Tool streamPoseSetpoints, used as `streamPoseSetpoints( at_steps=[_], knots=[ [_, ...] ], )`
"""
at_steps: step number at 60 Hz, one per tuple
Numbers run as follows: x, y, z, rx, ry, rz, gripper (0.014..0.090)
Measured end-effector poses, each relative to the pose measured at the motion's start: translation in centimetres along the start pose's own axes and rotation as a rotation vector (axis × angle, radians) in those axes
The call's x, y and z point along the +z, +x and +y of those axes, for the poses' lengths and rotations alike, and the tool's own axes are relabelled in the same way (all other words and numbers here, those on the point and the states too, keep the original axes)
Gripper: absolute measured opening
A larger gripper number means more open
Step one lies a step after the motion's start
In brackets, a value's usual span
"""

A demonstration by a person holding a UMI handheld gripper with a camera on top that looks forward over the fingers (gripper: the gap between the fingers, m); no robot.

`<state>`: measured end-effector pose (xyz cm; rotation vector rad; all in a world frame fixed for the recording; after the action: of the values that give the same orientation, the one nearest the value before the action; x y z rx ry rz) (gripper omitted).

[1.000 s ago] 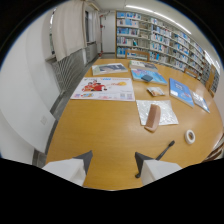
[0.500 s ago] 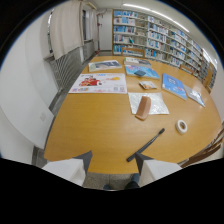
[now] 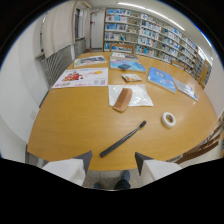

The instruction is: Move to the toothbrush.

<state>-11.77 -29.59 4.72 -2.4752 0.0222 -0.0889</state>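
A dark toothbrush (image 3: 122,139) lies slantwise on the wooden table (image 3: 65,125), its head pointing away to the right, its handle end nearest me. It rests just ahead of my gripper (image 3: 113,161), slightly above the gap between the fingers. The two pale fingers (image 3: 75,162) stand wide apart, open, with nothing between them. They hover at the table's near edge.
A roll of white tape (image 3: 169,119) lies right of the toothbrush. Beyond it a brown comb-like piece (image 3: 122,99) rests on a clear plastic sheet (image 3: 141,95). Posters and booklets (image 3: 81,78) cover the far table. A chair (image 3: 205,147) stands at the right; bookshelves (image 3: 150,35) line the back.
The view has swung and advanced over the table: the toothbrush has come from the lower right to just ahead of the fingers, and the tape and comb now sit closer.
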Motion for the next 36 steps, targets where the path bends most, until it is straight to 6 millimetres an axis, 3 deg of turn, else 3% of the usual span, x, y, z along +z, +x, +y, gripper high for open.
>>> streamPoseSetpoints(
  at_steps=[20,36],
  knots=[
    [5.3,2.3,-1.6,-0.019,-0.01,-0.003,0.0846],
    [8.2,2.3,-3.0,-0.028,-0.018,-0.029,0.0845]
  ],
)
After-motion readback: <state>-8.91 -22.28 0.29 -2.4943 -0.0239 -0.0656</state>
